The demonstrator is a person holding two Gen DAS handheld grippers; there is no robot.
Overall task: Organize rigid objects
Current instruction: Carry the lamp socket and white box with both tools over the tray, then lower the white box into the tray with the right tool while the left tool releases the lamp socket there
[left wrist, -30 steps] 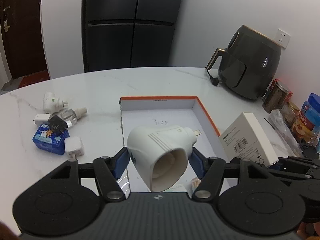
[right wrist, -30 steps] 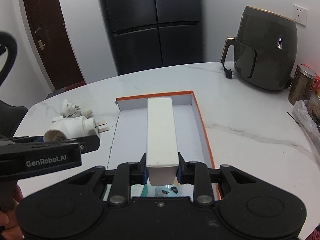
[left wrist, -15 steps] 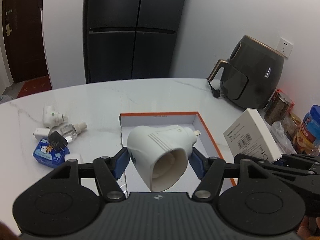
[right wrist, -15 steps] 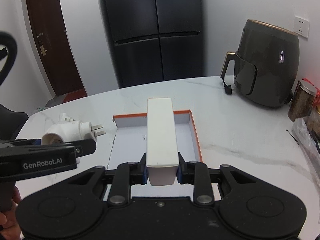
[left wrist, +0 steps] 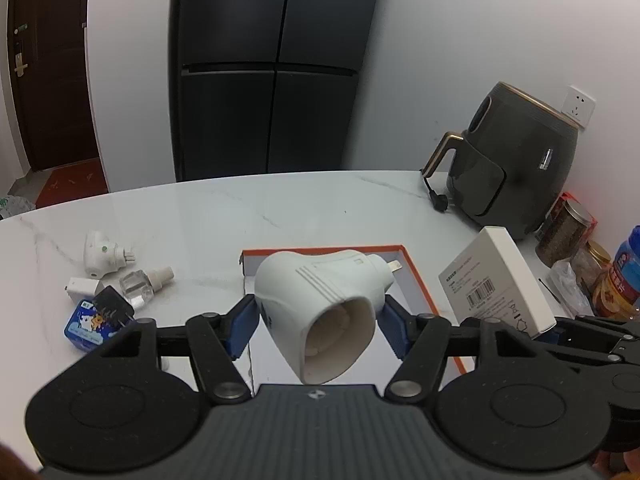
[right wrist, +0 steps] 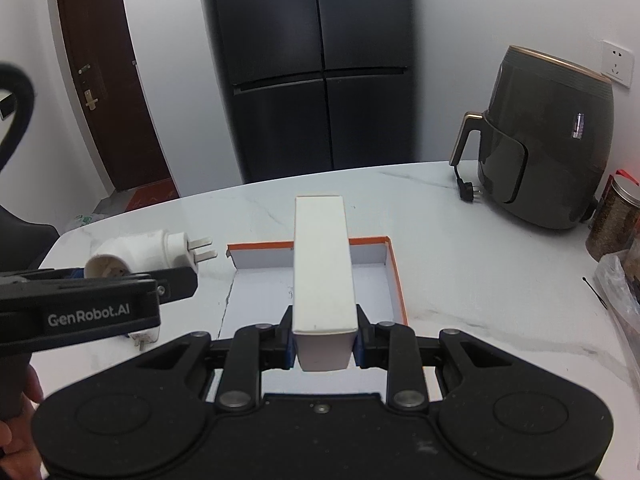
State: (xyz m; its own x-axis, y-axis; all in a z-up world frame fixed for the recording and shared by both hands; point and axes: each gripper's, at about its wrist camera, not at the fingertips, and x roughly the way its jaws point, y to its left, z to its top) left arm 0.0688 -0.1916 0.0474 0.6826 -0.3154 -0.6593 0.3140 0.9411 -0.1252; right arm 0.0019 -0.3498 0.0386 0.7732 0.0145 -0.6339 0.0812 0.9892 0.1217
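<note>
My left gripper [left wrist: 318, 326] is shut on a white plug-in adapter [left wrist: 320, 304], hollow end toward the camera, prongs pointing away. It hangs above the near part of an orange-rimmed open box [left wrist: 416, 280] on the white marble table. My right gripper [right wrist: 323, 344] is shut on a long white carton [right wrist: 323, 268], also held over that box [right wrist: 394, 276]. In the right wrist view the left gripper [right wrist: 96, 304] and its adapter [right wrist: 152, 252] show at the left. In the left wrist view the carton [left wrist: 496, 284] appears at the right.
Small items lie left of the box: a white plug [left wrist: 102, 252], a clear bottle [left wrist: 144, 282], a white charger [left wrist: 82, 286], a blue packet [left wrist: 92, 326]. A dark air fryer [left wrist: 516, 168] and jars [left wrist: 568, 232] stand at the right. A black fridge [left wrist: 268, 68] stands behind the table.
Both grippers rose slightly and pulled back from the box with their objects still held. The box now sits farther away in both views.
</note>
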